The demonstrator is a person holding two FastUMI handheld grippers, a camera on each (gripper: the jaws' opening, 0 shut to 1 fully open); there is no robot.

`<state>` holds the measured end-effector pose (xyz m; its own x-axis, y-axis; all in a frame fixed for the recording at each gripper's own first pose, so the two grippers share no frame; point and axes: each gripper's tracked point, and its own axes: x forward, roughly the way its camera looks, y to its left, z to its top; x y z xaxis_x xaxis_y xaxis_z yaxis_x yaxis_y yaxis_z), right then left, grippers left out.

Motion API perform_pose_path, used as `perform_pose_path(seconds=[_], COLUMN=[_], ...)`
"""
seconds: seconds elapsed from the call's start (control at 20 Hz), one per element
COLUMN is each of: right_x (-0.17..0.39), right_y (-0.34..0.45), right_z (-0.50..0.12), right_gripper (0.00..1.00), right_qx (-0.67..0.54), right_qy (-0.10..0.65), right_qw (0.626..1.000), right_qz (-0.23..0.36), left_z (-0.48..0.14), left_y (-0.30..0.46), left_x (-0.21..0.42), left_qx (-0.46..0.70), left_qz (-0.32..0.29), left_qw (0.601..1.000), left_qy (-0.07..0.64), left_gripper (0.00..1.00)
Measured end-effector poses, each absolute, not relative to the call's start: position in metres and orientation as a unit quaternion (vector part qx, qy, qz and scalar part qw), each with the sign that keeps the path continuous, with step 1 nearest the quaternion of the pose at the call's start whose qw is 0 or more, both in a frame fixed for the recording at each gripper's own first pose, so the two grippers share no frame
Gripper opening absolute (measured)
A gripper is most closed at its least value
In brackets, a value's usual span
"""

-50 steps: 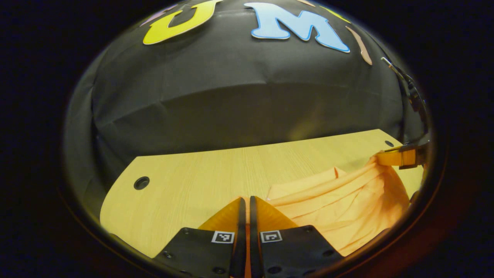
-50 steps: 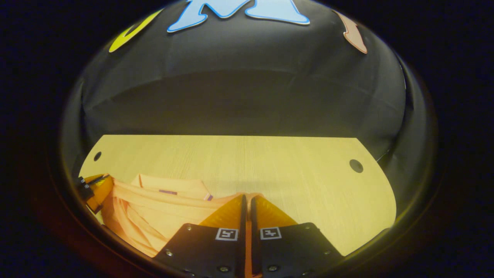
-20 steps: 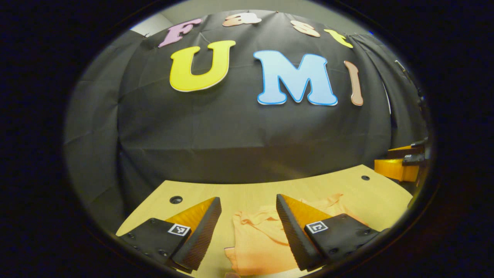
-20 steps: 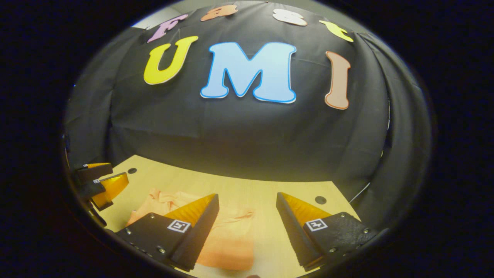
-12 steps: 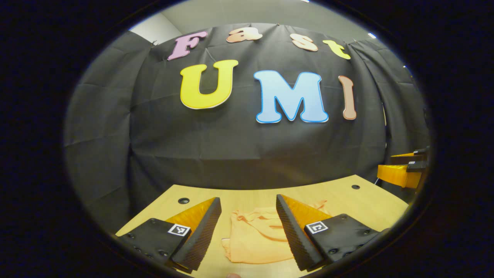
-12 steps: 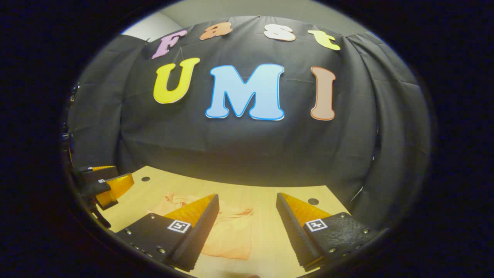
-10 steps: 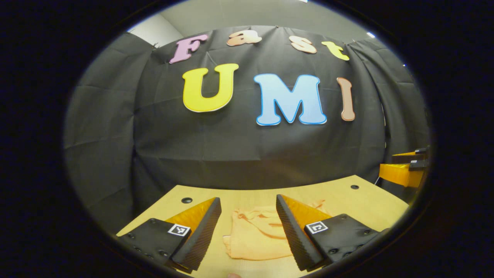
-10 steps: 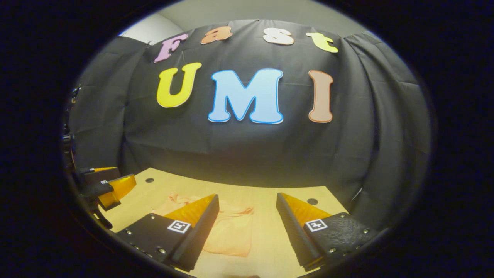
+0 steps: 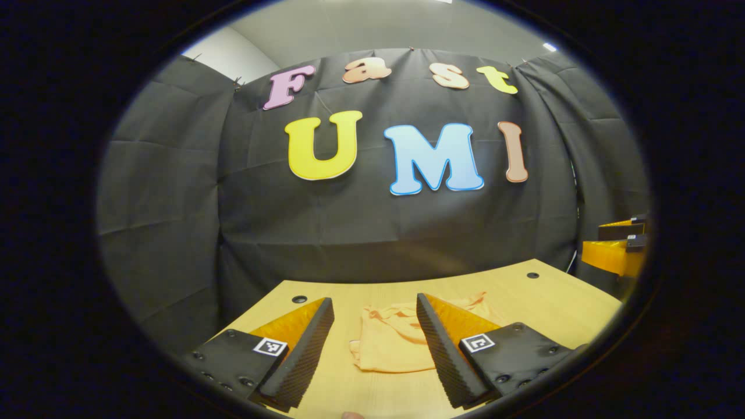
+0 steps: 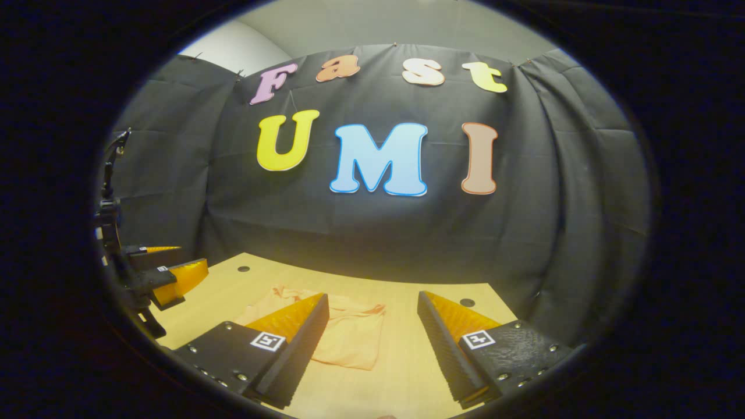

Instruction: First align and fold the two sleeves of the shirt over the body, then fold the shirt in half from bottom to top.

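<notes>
The left gripper (image 9: 372, 343) is held above the near end of the pale wooden table (image 9: 559, 308) with its two fingers spread wide and nothing between them. Through that gap lies the folded orange shirt (image 9: 387, 349), a compact, slightly rumpled packet flat on the table, its collar end bunched toward the black cloth wall (image 9: 361, 233). The right gripper (image 10: 372, 343) hangs the same way, fingers wide apart and holding nothing, above the table (image 10: 401, 372).

From the right gripper view the shirt (image 10: 349, 337) sits to the left of centre, partly behind that gripper's left finger, with bare wood between the fingers. That view also catches the left gripper (image 10: 174, 273) out at the far left edge, raised over the table's left corner, its fingers parted. The left gripper view answers with the right gripper (image 9: 617, 250) at its far right edge, lifted beyond the table's right corner; how its fingers stand cannot be told from there. A small dark round hole (image 9: 299, 299) marks the table's far left corner, and another hole (image 10: 467, 302) its far right.
</notes>
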<state>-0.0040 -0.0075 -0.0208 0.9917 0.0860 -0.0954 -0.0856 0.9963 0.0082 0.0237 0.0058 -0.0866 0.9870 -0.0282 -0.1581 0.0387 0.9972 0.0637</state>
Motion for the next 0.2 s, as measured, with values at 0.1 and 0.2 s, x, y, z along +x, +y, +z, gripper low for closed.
perform_pose_path(seconds=[0.1,0.2], right_x=[-0.0097,-0.0120], right_y=[-0.0029,-0.0008], right_z=[-0.0218,-0.0217], right_gripper=[0.94,0.95], right_qx=[0.006,0.007], right_qy=[0.052,0.055], right_qw=[0.998,0.998], right_qz=[0.041,0.037], left_z=[-0.0843,-0.0801], left_y=[0.0083,0.0094], left_x=[0.0205,0.0169], left_qx=[0.033,0.029], left_qz=[-0.018,-0.022], left_qw=[0.996,0.997], left_qy=[0.080,0.074], left_gripper=[0.95,0.95])
